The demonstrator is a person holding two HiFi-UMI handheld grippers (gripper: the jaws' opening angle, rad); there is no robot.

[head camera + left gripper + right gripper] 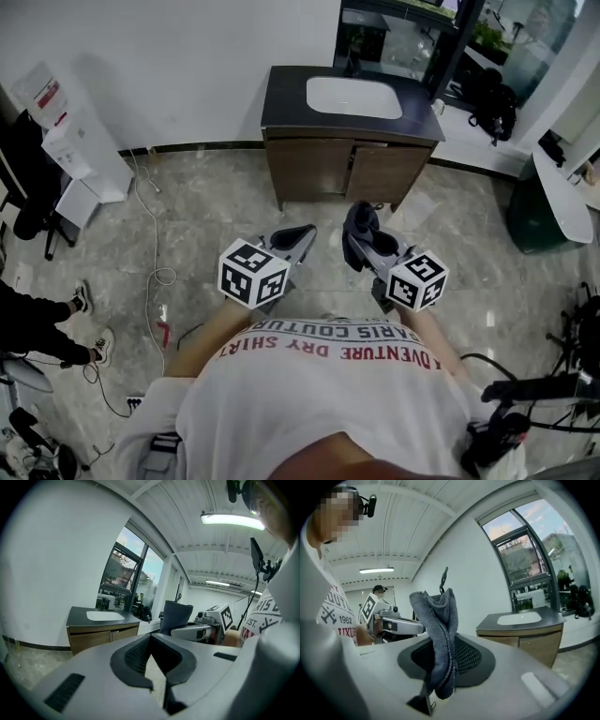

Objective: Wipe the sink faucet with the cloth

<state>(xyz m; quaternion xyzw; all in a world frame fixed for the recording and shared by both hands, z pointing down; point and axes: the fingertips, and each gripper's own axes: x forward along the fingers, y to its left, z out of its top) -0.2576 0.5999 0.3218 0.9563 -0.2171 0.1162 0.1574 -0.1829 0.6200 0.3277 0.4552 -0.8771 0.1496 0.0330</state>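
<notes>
The right gripper (360,236) is pinching the grey cloth (439,620) in its fingers; the left gripper (300,236) is pressing its fingers together; the sink (353,97) is sitting at twelve o'clock.

Bright, even indoor light. Ceiling tube (232,521) blooms at 1-2 o'clock in left gripper view; window (525,564) glares at 2 o'clock in right gripper view. Both fisheye, black vignette at edges. Close-up body of left gripper (151,637) soft; cloth (438,634) sharp.

Grey cloth (438,634) (upright) pinched betw. jaws.
</notes>
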